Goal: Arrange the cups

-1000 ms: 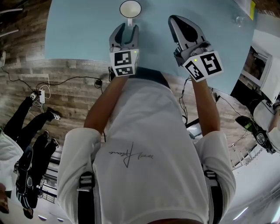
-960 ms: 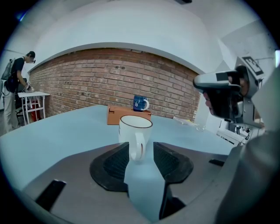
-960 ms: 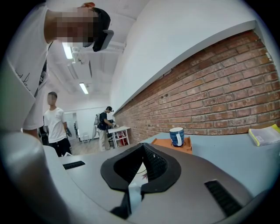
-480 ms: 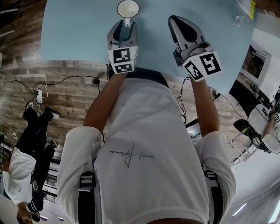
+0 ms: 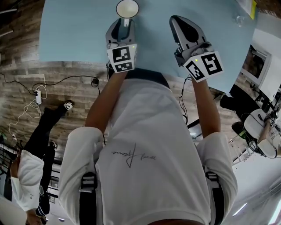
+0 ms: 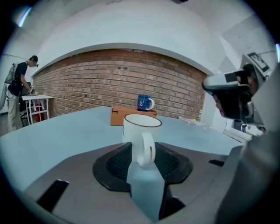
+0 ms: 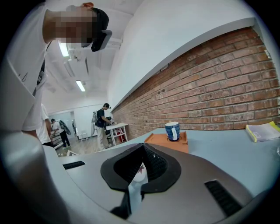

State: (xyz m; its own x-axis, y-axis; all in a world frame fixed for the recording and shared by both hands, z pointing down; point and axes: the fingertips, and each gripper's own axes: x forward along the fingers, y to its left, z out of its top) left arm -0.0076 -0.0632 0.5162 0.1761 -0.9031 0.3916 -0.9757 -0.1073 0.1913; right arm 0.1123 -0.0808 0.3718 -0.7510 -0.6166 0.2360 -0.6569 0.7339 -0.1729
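A white cup (image 5: 127, 8) with a brown rim stands on the light blue table (image 5: 74, 30), its handle (image 6: 147, 149) turned toward me. My left gripper (image 5: 120, 27) reaches to it, and the jaws are shut on that handle. My right gripper (image 5: 184, 27) hovers beside it to the right, shut and holding nothing. Through its narrow slit in the right gripper view a bit of the white cup (image 7: 139, 171) shows. Farther back a blue cup (image 6: 144, 102) stands on an orange tray (image 6: 127, 117), also seen as the blue cup (image 7: 172, 130) on the tray (image 7: 162, 141).
A brick wall runs behind the table. A yellow book (image 7: 262, 131) and a small glass (image 5: 240, 19) lie at the table's right end. Cables (image 5: 37, 94) trail over the wood floor below the near table edge. A person (image 6: 19, 85) stands at a white side table.
My left gripper has edged a little left, and its jaws have narrowed round the cup's handle. The right gripper stayed put. People on the floor at the left have walked on.
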